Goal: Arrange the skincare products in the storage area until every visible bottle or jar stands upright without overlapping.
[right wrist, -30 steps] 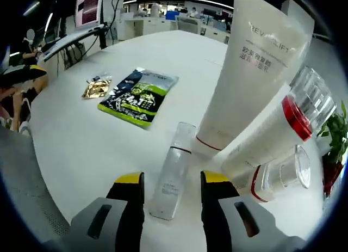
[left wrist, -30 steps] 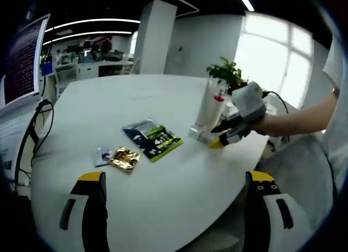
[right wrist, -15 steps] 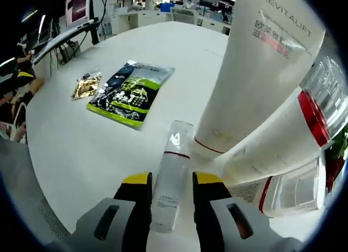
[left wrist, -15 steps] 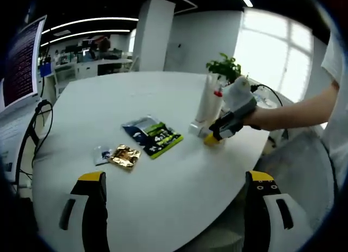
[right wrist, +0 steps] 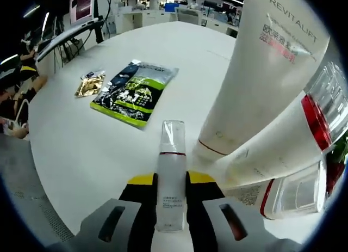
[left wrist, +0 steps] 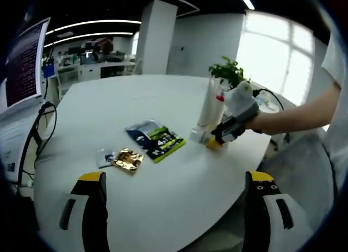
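Slim spray bottle (right wrist: 171, 178) lies on the white desk (right wrist: 98, 148), pinched by the right hand-held gripper (right wrist: 170, 182); left hand-held gripper (left wrist: 174, 193) hangs spread. Lifting risks nudging the upright white tube (right wrist: 261, 72) or the red-banded tube (right wrist: 283, 137) leaning on it, toppling both
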Motion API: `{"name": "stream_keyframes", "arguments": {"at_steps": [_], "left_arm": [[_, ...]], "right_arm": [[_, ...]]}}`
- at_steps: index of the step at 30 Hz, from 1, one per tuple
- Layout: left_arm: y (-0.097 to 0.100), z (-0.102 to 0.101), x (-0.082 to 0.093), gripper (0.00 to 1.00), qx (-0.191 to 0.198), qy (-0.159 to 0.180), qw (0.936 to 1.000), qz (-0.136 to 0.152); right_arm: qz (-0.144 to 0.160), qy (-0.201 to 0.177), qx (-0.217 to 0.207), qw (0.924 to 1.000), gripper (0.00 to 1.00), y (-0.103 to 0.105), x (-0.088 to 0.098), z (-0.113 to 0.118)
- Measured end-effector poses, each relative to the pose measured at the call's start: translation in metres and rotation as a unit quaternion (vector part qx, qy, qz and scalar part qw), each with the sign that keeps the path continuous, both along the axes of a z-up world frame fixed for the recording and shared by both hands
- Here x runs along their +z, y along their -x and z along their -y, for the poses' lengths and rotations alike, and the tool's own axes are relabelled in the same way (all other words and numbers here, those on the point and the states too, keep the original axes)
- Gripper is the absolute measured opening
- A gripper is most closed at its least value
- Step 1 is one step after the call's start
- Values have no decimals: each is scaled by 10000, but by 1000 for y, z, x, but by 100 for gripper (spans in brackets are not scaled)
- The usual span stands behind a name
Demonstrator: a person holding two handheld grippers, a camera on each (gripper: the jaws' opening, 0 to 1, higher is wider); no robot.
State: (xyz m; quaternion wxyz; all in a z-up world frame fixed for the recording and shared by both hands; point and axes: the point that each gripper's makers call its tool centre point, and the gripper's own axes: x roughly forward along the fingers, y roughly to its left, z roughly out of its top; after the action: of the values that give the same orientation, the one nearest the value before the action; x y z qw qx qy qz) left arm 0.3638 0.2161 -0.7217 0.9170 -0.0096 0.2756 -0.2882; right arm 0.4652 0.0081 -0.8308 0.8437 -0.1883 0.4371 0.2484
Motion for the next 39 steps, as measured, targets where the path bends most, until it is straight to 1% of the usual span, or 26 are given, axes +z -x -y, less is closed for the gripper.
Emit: {"name": "stream_keyframes", "arguments": {"at_steps": [3, 6, 8, 10, 14, 21, 23, 25, 27, 28, 29, 31, 32, 33, 34, 35, 36, 38, 39], "left_arm": [[0, 3, 2, 98, -19, 31, 10000, 11], [-1, 5, 6, 98, -12, 119, 9999, 43], [-1, 6, 10, 98, 9, 202, 9998, 73], [0, 8, 14, 98, 7, 281, 9996, 73], [-1, 10, 16, 98, 14, 367, 9993, 79], [-2, 19, 17, 98, -67, 419, 9991, 20], [-1, 22, 18, 97, -102, 479, 9988, -5], [-1, 26, 19, 97, -145, 542, 9984, -43], [-1, 28, 22, 97, -166, 644, 9978, -77], [-2, 29, 25, 97, -161, 732, 9971, -91], [-2, 30, 27, 96, -154, 766, 9969, -90], [-5, 31, 34, 96, -112, 967, 9952, -70], [-7, 32, 40, 95, -52, 1163, 9932, -78], [-9, 32, 43, 95, -9, 1296, 9915, -79], [-10, 33, 48, 94, 6, 1431, 9897, -51], [-12, 33, 52, 93, 57, 1533, 9882, -42], [-12, 32, 54, 92, 60, 1553, 9878, -44], [-13, 32, 59, 91, 59, 1619, 9868, -4], [-13, 34, 63, 91, 60, 1699, 9855, 3]], "right_arm": [[66, -113, 34, 9999, 19, 2, 7, -4], [121, -305, 54, 9994, 19, 5, 14, -10], [172, -395, 87, 9990, 19, 8, 21, -14], [279, -567, 138, 9979, 19, 10, 30, -22], [413, -766, 192, 9960, 19, 17, 47, -32], [576, -1018, 276, 9928, 19, 22, 63, -42], [554, -1166, 273, 9913, 19, 23, 62, -45], [551, -1335, 230, 9893, 19, 26, 67, -48], [590, -1466, 280, 9870, 19, 28, 72, -52], [630, -1529, 321, 9857, 19, 28, 75, -54], [797, -1743, 484, 9803, 19, 29, 84, -62], [1003, -1813, 689, 9759, 19, 32, 95, -71], [1150, -1882, 811, 9720, 19, 33, 104, -77], [1315, -1914, 933, 9682, 19, 36, 113, -83], [1367, -1883, 1021, 9672, 19, 38, 116, -87], [1503, -1850, 1154, 9643, 19, 39, 121, -92], [1675, -1853, 1272, 9599, 19, 40, 128, -96], [1854, -1834, 1427, 9548, 19, 46, 143, -108], [1964, -1872, 1493, 9508, 19, 49, 150, -113]]}}
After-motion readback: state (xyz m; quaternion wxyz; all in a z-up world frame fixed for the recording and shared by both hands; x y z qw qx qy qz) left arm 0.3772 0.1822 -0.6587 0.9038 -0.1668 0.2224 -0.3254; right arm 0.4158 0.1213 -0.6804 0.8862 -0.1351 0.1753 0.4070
